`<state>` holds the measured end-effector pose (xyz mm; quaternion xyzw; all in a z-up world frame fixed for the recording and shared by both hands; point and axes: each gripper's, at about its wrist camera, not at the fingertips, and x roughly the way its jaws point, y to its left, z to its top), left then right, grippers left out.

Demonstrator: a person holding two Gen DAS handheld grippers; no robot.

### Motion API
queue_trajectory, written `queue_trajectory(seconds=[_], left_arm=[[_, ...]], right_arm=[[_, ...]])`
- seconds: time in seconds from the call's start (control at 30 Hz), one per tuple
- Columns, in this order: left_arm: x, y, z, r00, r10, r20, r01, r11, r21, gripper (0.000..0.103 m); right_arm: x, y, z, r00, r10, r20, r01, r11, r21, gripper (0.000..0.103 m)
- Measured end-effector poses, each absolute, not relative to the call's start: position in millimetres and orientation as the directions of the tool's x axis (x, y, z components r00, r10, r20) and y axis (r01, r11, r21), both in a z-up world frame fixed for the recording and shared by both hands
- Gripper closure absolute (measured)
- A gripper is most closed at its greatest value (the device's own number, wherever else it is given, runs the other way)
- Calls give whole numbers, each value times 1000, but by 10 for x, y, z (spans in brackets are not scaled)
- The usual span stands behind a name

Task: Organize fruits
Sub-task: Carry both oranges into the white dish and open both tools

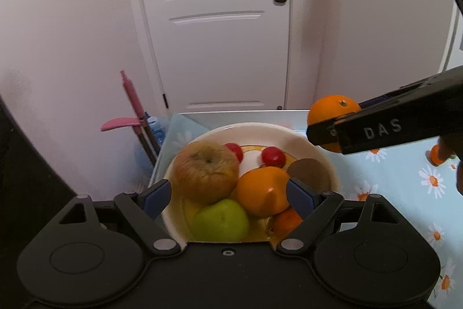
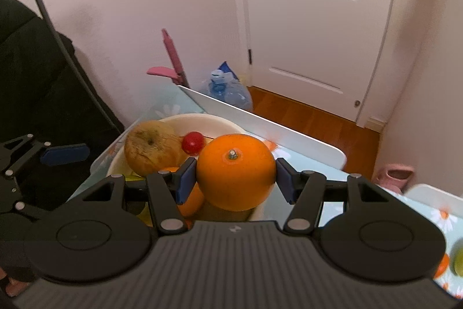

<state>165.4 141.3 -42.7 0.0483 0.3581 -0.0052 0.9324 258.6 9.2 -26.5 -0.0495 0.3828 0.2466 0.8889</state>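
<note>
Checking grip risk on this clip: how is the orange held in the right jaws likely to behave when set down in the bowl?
The orange is round and smooth, so it may roll once released. The bowl already holds an apple and other fruit, so it would probably settle against them. Its skin looks firm; the right gripper pinches its sides without visible denting.

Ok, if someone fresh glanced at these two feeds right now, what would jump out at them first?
Most striking is the bright orange clamped between the right gripper fingers, held up by the bowl's right rim. Next is the white bowl on the daisy-print tablecloth, crowded with a wrinkled brown apple, a green apple, oranges and small red fruits. The left gripper hangs open over the bowl.
</note>
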Motion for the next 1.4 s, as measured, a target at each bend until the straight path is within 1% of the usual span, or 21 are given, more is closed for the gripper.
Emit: queue_trajectory(seconds=[0.33,0.67,0.73,0.8,0.83,0.9,1.17,1.3,1.4], left_arm=[[1493,1641,-414,738,60,-672,-22,998,65,13],[1404,1813,-473,729,73,-681,-50,997,54,13],[1401,1813,-483,727,74,-683,-50,997,56,13],[1403,1805,-494,723,78,-686,-51,997,59,13],[1402,1803,-495,722,77,-688,-52,997,57,13],[1391,1809,-493,720,71,-690,-53,997,48,13],[1324,1769,-422,725,54,-686,-39,999,38,12],[1289,1730,-386,723,68,-687,-46,998,50,12],[1247,1730,-342,728,59,-683,-52,998,31,12]], right_arm=[[2820,432,-450,557,444,-702,-548,832,91,30],[2971,539,-677,536,484,-692,-581,806,114,29],[2965,537,-685,535,493,-686,-578,806,129,24],[2932,506,-646,545,509,-666,-579,803,141,4],[2906,489,-621,558,509,-655,-574,807,138,0],[2855,448,-573,577,506,-642,-566,814,132,0],[2652,329,-461,590,485,-646,-539,832,133,0],[2517,232,-375,602,452,-658,-497,857,134,0],[2402,127,-283,616,432,-659,-470,873,134,0]])
